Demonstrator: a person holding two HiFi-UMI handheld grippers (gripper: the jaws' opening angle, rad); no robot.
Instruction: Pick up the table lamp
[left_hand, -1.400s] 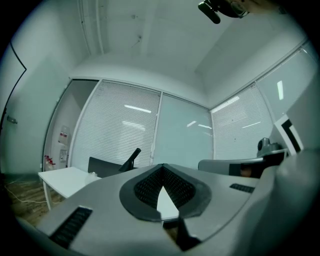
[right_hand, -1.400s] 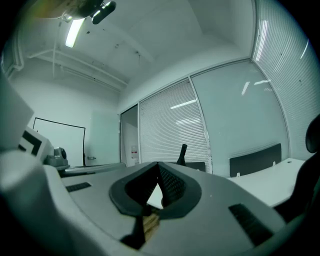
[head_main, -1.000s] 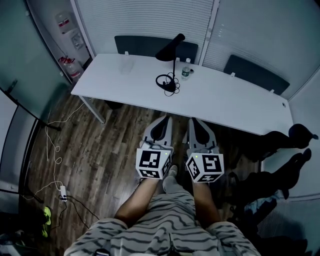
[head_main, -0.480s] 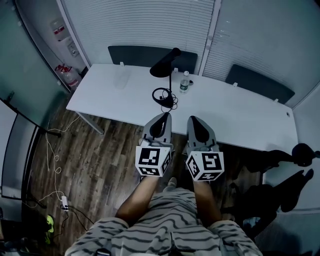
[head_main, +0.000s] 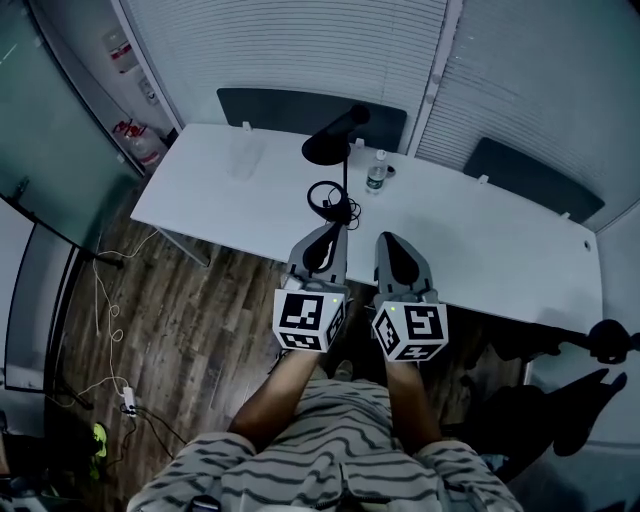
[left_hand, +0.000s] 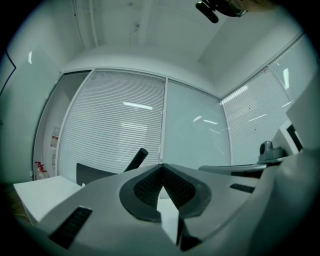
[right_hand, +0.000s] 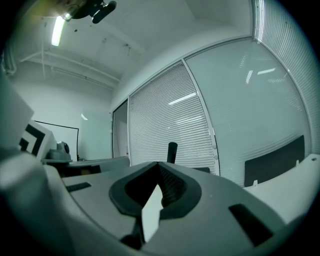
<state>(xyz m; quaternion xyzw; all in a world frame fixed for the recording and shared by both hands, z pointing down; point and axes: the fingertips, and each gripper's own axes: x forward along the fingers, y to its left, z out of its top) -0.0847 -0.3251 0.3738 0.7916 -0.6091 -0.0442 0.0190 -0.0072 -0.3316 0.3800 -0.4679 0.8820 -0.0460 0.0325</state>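
The black table lamp (head_main: 337, 139) stands on the white table (head_main: 220, 190), its cone shade tilted over a thin stem and its cord coiled at the base (head_main: 333, 199). My left gripper (head_main: 327, 233) is shut and empty, with its tip just short of the coiled cord at the table's near edge. To its right, my right gripper (head_main: 389, 242) is also shut and empty, and points at the table. The lamp's top (left_hand: 136, 159) pokes up behind the left gripper (left_hand: 162, 165) in the left gripper view. In the right gripper view the lamp's top (right_hand: 172, 152) rises past the right gripper (right_hand: 159, 164).
A small bottle (head_main: 376, 173) stands right of the lamp. Two dark chair backs (head_main: 300, 104) (head_main: 535, 172) sit behind the table against the blinds. Water jugs (head_main: 135, 142) are at the far left, cables (head_main: 105, 300) trail on the wood floor, and dark shapes (head_main: 600, 345) lie at the right.
The table and lamp have come nearer. Both grippers now reach the table's near edge, still shut and side by side.
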